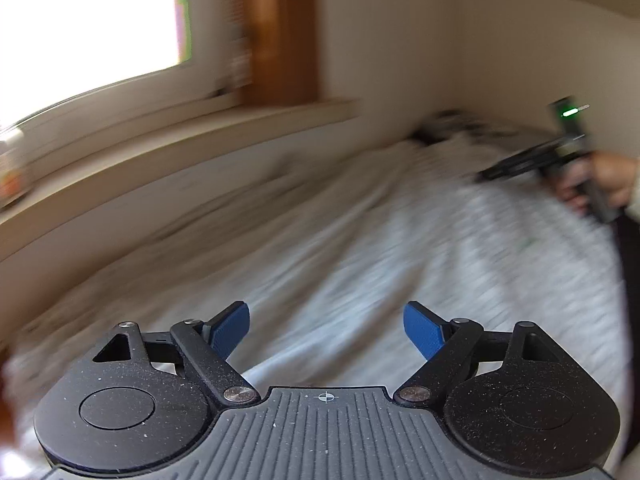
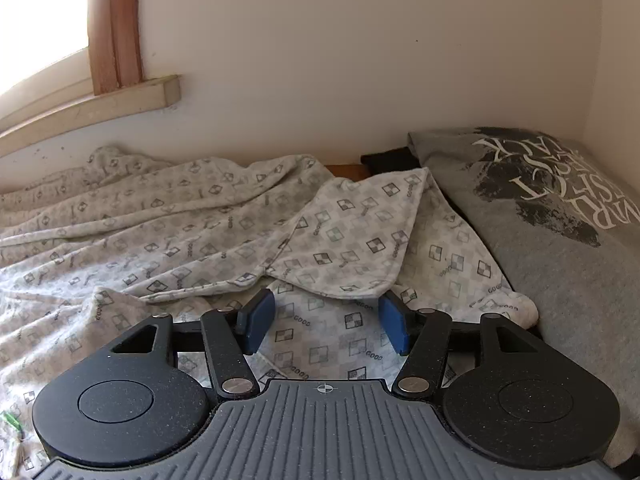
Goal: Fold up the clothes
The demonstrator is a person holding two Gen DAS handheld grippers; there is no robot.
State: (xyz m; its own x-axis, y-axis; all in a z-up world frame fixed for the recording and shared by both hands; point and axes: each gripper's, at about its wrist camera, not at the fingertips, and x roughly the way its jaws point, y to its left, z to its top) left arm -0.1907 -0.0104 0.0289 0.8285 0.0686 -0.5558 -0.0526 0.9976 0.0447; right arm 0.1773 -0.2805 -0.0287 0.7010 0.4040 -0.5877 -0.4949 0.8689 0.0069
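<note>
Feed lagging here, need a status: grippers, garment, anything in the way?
Left gripper open, empty. Right gripper open over white checker-print cloth, corner flap folded over. Grey printed T-shirt lies alongside right.

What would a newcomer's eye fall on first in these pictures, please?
The pale patterned garment sprawls rumpled across the surface, one flap folded over near the middle. Right of it lies a grey printed T-shirt. The right hand-held gripper hovers open just above the patterned cloth.
</note>
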